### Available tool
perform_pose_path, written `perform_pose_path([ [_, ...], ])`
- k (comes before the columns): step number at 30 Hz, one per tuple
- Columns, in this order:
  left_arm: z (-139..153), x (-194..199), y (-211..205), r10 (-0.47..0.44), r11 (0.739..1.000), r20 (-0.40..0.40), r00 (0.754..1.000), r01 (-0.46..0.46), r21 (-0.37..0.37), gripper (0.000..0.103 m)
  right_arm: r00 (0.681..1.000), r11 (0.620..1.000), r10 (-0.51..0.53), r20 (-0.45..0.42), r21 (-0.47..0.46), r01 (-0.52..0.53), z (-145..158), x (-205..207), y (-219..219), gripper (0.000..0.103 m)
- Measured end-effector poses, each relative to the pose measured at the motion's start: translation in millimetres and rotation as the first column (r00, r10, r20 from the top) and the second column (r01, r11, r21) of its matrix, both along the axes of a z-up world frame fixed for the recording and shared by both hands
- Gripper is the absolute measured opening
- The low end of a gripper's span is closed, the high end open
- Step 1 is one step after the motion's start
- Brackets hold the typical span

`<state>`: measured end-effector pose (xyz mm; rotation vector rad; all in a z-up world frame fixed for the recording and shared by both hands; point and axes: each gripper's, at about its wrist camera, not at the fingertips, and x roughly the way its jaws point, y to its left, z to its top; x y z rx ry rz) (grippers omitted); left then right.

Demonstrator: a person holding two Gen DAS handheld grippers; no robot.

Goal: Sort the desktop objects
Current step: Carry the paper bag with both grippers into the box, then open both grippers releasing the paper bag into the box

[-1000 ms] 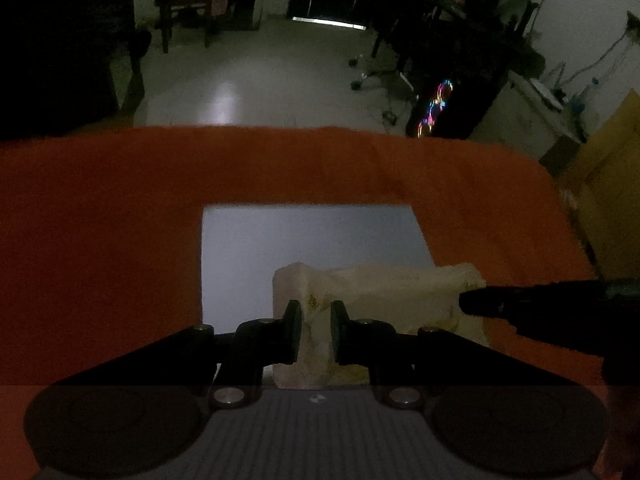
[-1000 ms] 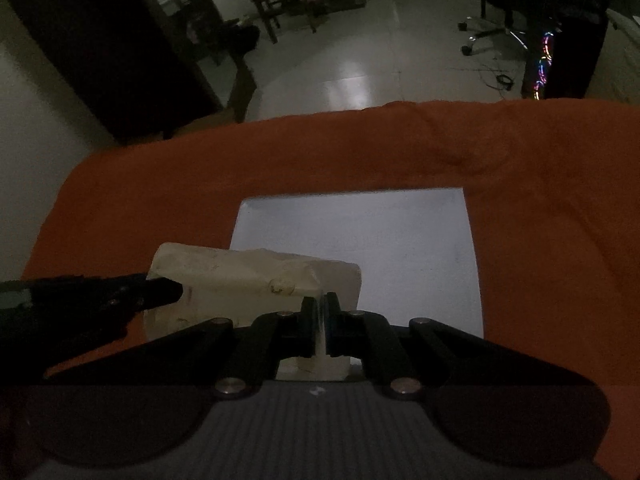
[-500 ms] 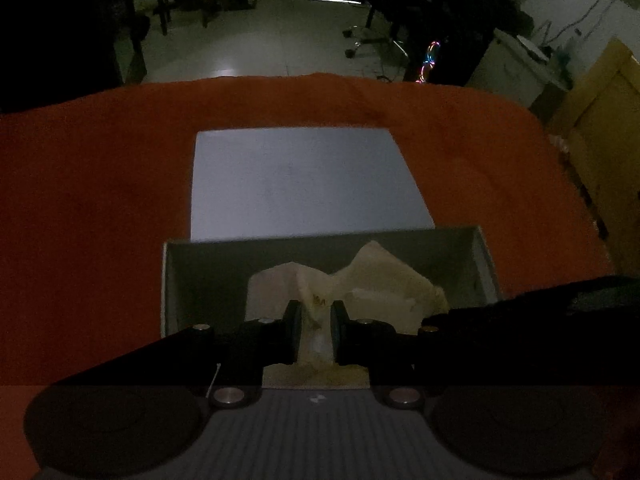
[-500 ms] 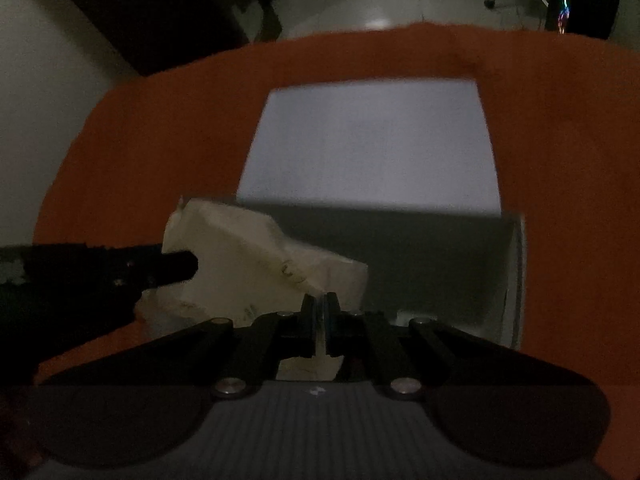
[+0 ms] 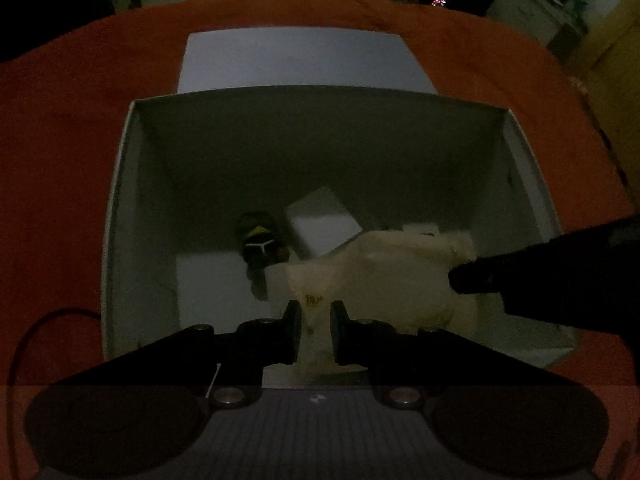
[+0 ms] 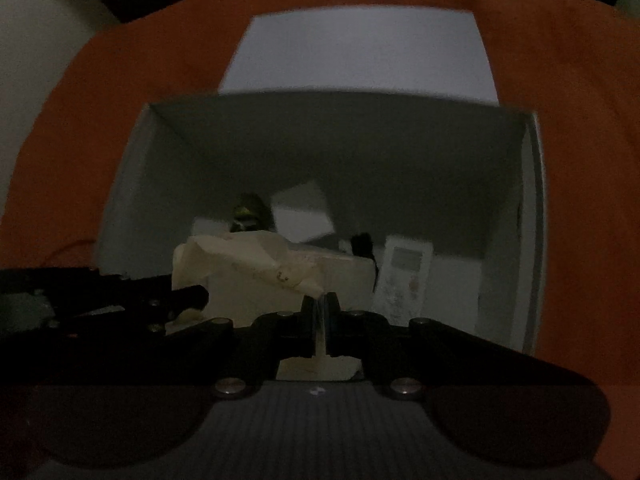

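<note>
Both my grippers are pinching the same crumpled cream bag (image 5: 384, 276) right now, one at each end. My left gripper (image 5: 315, 320) has its jaws clamped on a fold of it, with a fair wad of the material squeezed between the pads. My right gripper (image 6: 320, 312) is clamped too, jaws nearly together with just a thin edge of the bag (image 6: 256, 276) caught in between. In the left view the right one's dark fingers poke in from 3 o'clock; in the right view the left one comes in from 9 o'clock.

The bag hangs inside the open white box (image 5: 120, 208), over its near side. Whether it's touching the bottom I can't tell, it's pretty dim in there.

Other stuff in the box: a small dark thing with yellow on it (image 5: 262, 244) at about 11 o'clock from my left jaws, a white block (image 5: 324, 220) tilted at 12 o'clock just beside it, and in the right view a white remote-looking thing (image 6: 404, 280) at 2 o'clock, leaning near the right wall.

The box sits on an orange cloth (image 5: 60, 160), and the white lid (image 5: 300, 60) lies flat at 12 o'clock just beyond the far wall.
</note>
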<state>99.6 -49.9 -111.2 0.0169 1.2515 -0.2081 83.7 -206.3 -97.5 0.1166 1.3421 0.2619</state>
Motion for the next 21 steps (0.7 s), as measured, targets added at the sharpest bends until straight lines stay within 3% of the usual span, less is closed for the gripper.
perform_pose_path([
  [6, -4, 0, -1, -0.014, 1.000, -0.003, 1.000, 0.014, 0.017, 0.013, 0.999, 1.000, 0.008, -0.042, -0.027, -0.009, -20, -16, -4, 0.005],
  [13, -8, -12, -4, -0.021, 0.999, -0.001, 1.000, 0.021, 0.038, 0.014, 0.999, 0.999, 0.012, -0.043, -0.034, -0.014, -21, -19, -1, 0.006],
  [14, -8, -12, -4, -0.021, 0.999, 0.004, 1.000, 0.021, 0.042, 0.019, 0.999, 1.000, 0.007, -0.047, -0.030, -0.009, -22, -19, -1, 0.007],
  [17, -6, -11, 0, 0.011, 0.999, 0.028, 1.000, -0.012, 0.051, 0.055, 0.998, 1.000, -0.014, -0.064, -0.027, 0.012, -25, -18, -3, 0.019],
  [21, 3, -9, 8, 0.021, 0.999, 0.044, 0.999, -0.023, 0.035, 0.055, 0.995, 0.999, -0.048, -0.086, -0.021, 0.046, -24, -15, -9, 0.024],
])
